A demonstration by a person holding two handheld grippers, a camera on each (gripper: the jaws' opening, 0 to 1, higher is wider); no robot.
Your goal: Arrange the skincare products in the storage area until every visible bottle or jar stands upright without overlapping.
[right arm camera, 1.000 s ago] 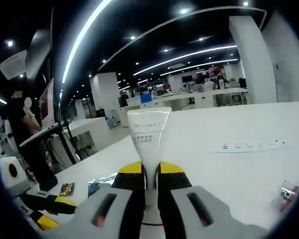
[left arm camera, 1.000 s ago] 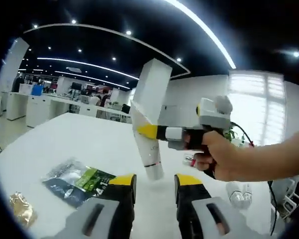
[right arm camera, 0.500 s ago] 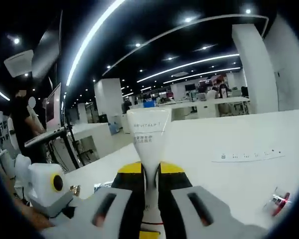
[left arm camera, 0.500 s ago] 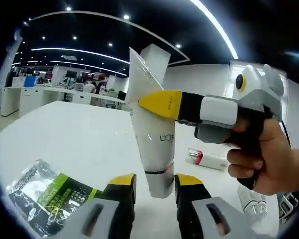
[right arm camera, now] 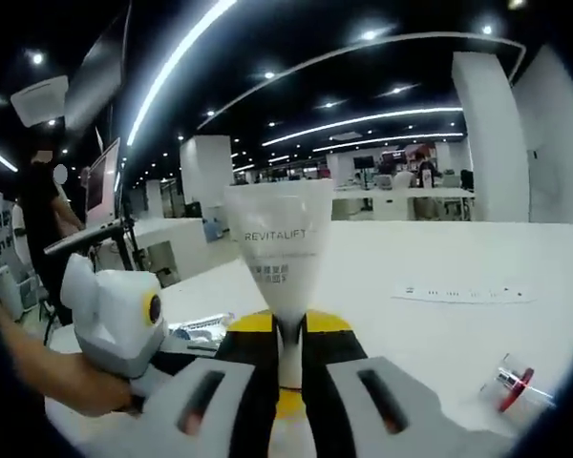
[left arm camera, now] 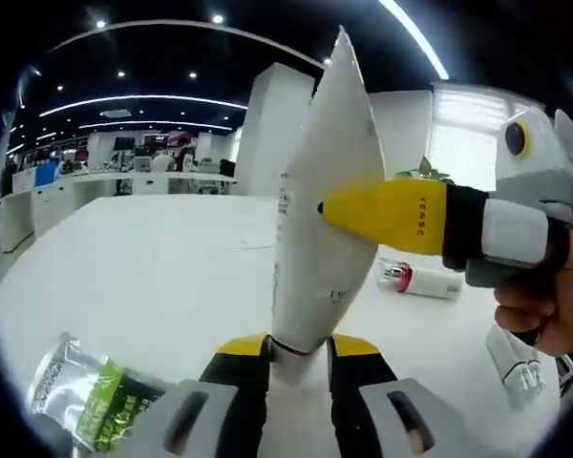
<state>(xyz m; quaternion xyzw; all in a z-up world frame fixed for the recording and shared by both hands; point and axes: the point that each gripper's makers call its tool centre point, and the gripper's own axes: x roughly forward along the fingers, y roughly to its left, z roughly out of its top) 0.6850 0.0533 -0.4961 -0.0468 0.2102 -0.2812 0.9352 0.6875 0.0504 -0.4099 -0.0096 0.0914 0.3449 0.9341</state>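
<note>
White tube (left arm camera: 327, 224) stands upright between both tools; right gripper (right arm camera: 288, 334) clamps its middle, left gripper (left arm camera: 298, 345) closes around its cap; green packet (left arm camera: 88, 405) beside; white table (left arm camera: 143, 267) lies open beyond.

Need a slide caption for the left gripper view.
Right tool clamps a white squeeze tube upright above the white table, its cap end between the left tool jaws.

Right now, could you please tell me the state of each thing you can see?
Tube: held off the table, cap end down between the left gripper's jaws.
Right gripper: shut on the tube.
Left gripper: jaws either side of the tube's cap; contact unclear.
Sachet: lying flat.
Small bottle: lying on its side.
Table: white.
</note>
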